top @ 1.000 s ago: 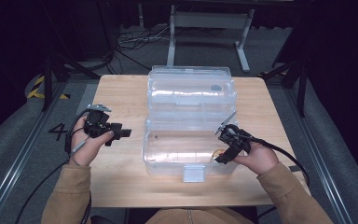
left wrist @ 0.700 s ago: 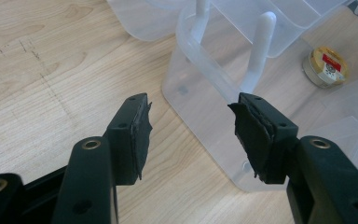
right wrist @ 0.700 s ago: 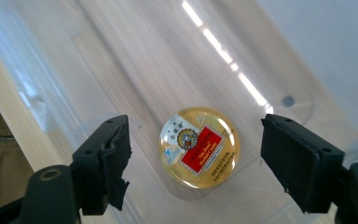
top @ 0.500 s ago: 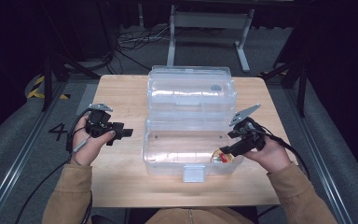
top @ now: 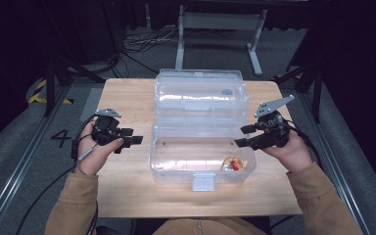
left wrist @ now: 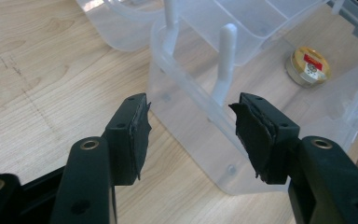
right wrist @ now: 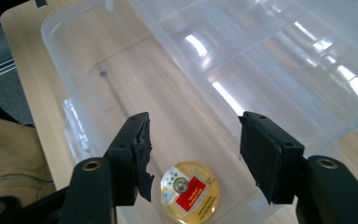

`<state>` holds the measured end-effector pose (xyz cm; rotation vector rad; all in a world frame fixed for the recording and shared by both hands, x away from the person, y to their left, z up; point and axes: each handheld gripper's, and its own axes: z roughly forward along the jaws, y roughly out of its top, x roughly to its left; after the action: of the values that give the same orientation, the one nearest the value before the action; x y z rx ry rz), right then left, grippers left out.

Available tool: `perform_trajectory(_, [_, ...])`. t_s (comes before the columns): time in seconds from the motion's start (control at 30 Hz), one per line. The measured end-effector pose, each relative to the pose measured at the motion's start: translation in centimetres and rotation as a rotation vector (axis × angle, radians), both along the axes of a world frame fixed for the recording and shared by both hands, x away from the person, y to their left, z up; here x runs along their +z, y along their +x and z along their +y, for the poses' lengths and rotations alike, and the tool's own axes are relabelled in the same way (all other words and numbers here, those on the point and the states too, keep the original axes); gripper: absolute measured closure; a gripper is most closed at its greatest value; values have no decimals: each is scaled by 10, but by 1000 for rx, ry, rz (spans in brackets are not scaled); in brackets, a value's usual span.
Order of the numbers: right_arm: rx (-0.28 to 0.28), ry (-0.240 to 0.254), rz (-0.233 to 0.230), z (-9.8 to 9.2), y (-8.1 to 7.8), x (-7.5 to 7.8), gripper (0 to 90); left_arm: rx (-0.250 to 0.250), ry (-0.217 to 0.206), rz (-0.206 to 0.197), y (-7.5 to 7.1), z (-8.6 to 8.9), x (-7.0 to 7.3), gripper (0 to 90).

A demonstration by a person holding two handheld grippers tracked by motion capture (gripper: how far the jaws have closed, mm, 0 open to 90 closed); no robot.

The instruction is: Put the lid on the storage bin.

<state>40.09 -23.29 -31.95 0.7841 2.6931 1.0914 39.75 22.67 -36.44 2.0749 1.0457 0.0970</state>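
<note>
A clear plastic box (top: 200, 156) sits open in the middle of the table, its lid (top: 199, 95) laid back on the far side. A small round tin (top: 232, 164) with a gold top and a red label lies flat on the box floor, in the near right corner, close to the front wall.

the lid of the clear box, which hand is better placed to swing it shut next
Probably right: the right gripper hovers open at the box's edge beside the lid; the left gripper waits outside the left wall.
</note>
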Motion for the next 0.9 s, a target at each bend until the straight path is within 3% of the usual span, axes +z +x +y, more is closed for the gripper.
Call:
perform_trajectory(0.27, [14, 28, -24, 1, 10, 11, 425, -19, -8, -11, -7, -4, 5, 448])
perform_trajectory(0.43, [32, 8, -75, 4, 18, 19, 454, -33, -10, -15, -10, -8, 6, 448])
perform_trajectory(0.7, [48, 65, -72, 12, 45, 31, 474, -30, -19, -9, -18, -5, 5, 448])
perform_trajectory(0.77, [48, 65, -72, 12, 45, 31, 474, -31, -20, -7, -19, -4, 5, 448])
perform_trajectory(0.9, [49, 51, -102, 21, 60, 35, 476, -29, -19, -5, -25, -3, 4, 448])
